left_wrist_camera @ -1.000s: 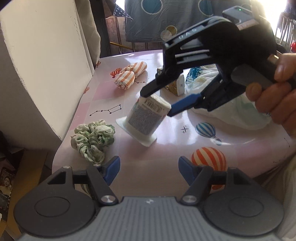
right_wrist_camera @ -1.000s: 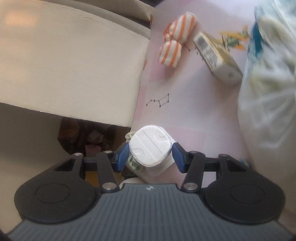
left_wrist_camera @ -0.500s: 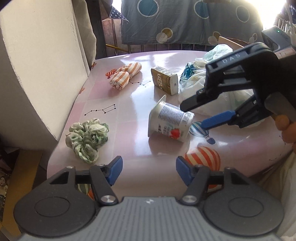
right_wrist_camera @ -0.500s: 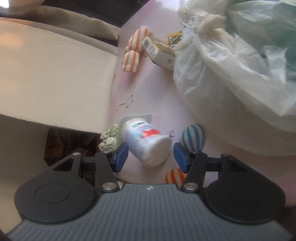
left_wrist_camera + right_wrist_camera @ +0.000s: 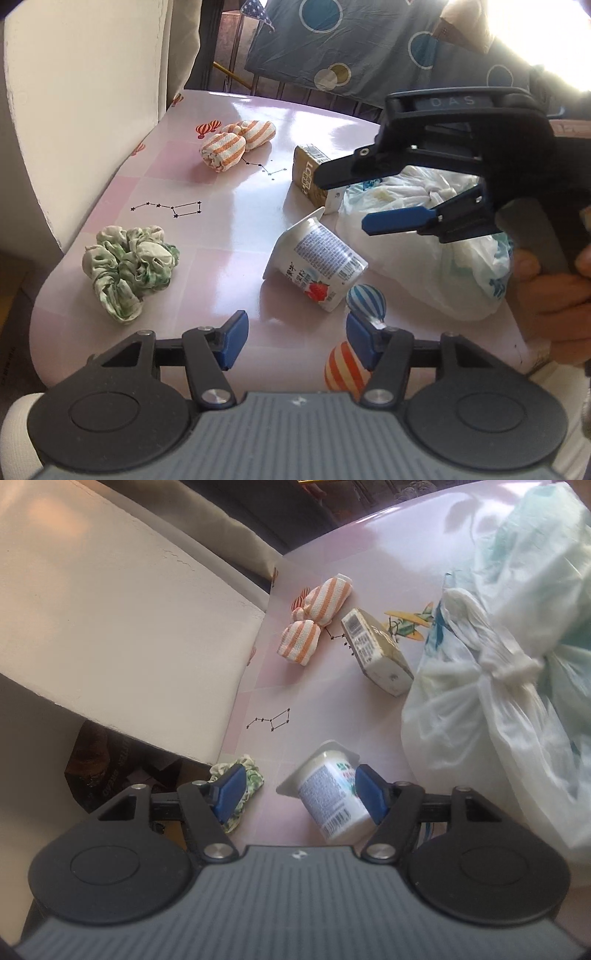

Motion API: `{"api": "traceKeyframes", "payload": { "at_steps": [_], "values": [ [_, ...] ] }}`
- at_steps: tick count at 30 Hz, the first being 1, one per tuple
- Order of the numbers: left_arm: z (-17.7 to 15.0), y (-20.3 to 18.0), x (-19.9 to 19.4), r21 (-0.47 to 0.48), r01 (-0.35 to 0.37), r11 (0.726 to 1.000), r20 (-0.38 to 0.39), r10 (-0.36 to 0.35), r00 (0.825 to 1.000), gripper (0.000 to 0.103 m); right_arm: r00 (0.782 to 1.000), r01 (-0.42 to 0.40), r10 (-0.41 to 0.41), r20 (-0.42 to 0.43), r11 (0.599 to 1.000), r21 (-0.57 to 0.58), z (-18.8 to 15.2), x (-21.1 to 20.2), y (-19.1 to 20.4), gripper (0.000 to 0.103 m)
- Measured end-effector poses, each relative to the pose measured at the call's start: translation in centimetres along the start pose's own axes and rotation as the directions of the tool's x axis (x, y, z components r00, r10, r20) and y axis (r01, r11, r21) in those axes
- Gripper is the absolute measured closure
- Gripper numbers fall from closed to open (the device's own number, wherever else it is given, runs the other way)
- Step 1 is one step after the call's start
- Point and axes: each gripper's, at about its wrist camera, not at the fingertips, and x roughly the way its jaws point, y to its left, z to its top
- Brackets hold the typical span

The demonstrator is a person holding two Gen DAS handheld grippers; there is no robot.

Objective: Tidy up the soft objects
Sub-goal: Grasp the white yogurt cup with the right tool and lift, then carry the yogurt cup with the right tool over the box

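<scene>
A white yogurt cup [image 5: 317, 266] lies on its side on the pink table [image 5: 221, 229], free of both grippers. A green-and-white scrunchie [image 5: 129, 266] sits near the table's left edge. A knotted orange-striped cloth [image 5: 236, 144] lies at the back. My left gripper [image 5: 295, 336] hovers over the near edge, its jaws closing with nothing between them. My right gripper [image 5: 343, 201], held by a hand [image 5: 546, 295], hangs above and to the right of the cup, jaws opening. In the right wrist view the cup [image 5: 328, 797] shows below the right gripper [image 5: 301, 790], untouched by the pads, with the scrunchie [image 5: 251, 775] beside it.
A small brown-and-white carton [image 5: 314, 177] lies behind the cup, next to a knotted white plastic bag [image 5: 424, 240] on the right. A large cream cushion [image 5: 92, 110] borders the table's left side. A blue dotted cloth [image 5: 351, 55] hangs behind the table.
The right gripper let go of the yogurt cup, which tipped from standing upside down onto its side. The right gripper then rose and drew off to the right, its jaws wider.
</scene>
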Motion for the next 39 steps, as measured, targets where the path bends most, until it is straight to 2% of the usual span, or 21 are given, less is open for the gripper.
{"api": "traceKeyframes", "payload": {
  "at_steps": [3,8,14,16,17,19,22,27,30,35,39],
  "values": [
    [1.1,0.8,0.9,-0.086,0.055,0.995,-0.015,-0.056,0.998,0.044,0.999,0.038,-0.038,-0.037,0.999,-0.003,1.4,2.2,0.0,0.037],
    [2.6,2.0,3.1,-0.221,0.126,0.967,-0.054,-0.141,0.989,0.044,0.993,0.068,-0.068,-0.095,0.998,-0.003,2.4,4.8,-0.1,0.037],
    [4.1,2.3,5.6,-0.305,0.110,0.946,-0.085,-0.142,0.986,0.045,0.984,0.085,-0.087,-0.158,0.996,-0.020,2.7,6.8,-0.3,0.037],
    [4.4,2.5,6.2,-0.328,0.117,0.937,-0.087,-0.153,0.984,0.045,0.982,0.063,-0.063,-0.176,0.998,-0.004,2.7,7.4,-0.5,0.041],
    [4.6,2.4,6.4,-0.331,0.113,0.937,-0.087,-0.150,0.985,0.045,0.982,0.053,-0.050,-0.184,0.999,0.011,2.7,7.6,-0.7,0.049],
    [4.7,2.2,6.4,-0.318,0.097,0.943,-0.080,-0.128,0.988,0.045,0.984,0.055,-0.053,-0.168,0.998,0.007,2.6,7.5,-0.8,0.056],
    [4.6,1.6,5.7,-0.272,0.089,0.958,-0.060,-0.110,0.992,0.046,0.989,0.020,-0.015,-0.147,0.999,0.031,2.5,6.8,-1.2,0.058],
    [4.0,-0.1,4.0,-0.097,0.024,0.995,0.012,-0.023,1.000,0.052,0.992,-0.078,0.080,-0.094,0.997,0.025,1.9,4.0,-1.2,0.065],
    [3.4,-0.6,3.6,-0.042,0.018,0.999,0.020,-0.017,1.000,0.052,0.992,-0.091,0.093,-0.085,0.996,0.024,0.8,3.0,-1.5,0.068],
    [2.7,-2.6,3.2,0.063,-0.049,0.997,0.053,0.046,0.998,0.053,0.994,-0.090,0.090,-0.056,0.996,0.018,-0.4,1.9,-1.8,0.072],
    [2.7,-3.4,1.8,0.085,-0.061,0.995,0.079,0.054,0.995,0.053,0.994,-0.108,0.109,-0.031,0.994,0.017,-0.8,0.4,-1.6,0.072]
  ]
}}
